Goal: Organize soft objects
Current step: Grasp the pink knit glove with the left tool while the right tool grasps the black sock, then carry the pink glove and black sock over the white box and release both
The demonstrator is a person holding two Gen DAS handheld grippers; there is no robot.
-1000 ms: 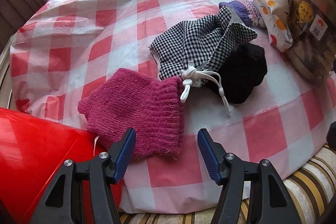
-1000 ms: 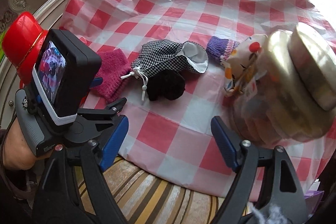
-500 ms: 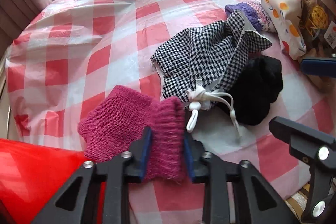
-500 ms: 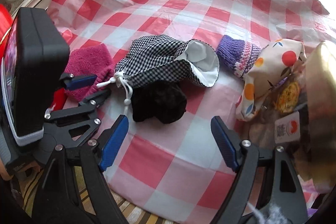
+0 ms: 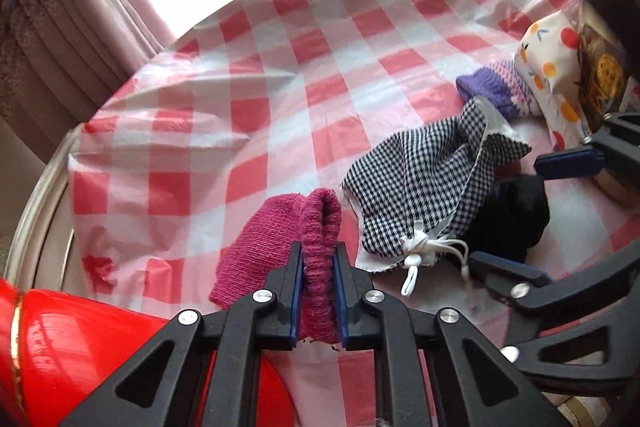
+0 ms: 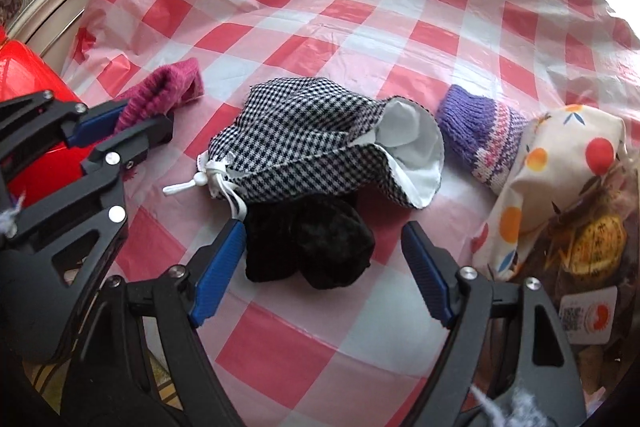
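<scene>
Left hand-held gripper point(image 5: 318, 291) clamped tight; right hand-held gripper point(image 6: 324, 267) spread, just closing.

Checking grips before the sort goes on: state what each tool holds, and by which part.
Left tool: shut on the magenta knit piece, pinching its ribbed cuff. Right tool: open astride the black cloth, holding nothing.

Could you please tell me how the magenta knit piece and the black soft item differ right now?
The magenta knit piece is ribbed, bright and pinched in the shut left gripper. The black soft item is dark, bunched, lying free between the open right gripper pads. Both are on the checked tablecloth.
</scene>
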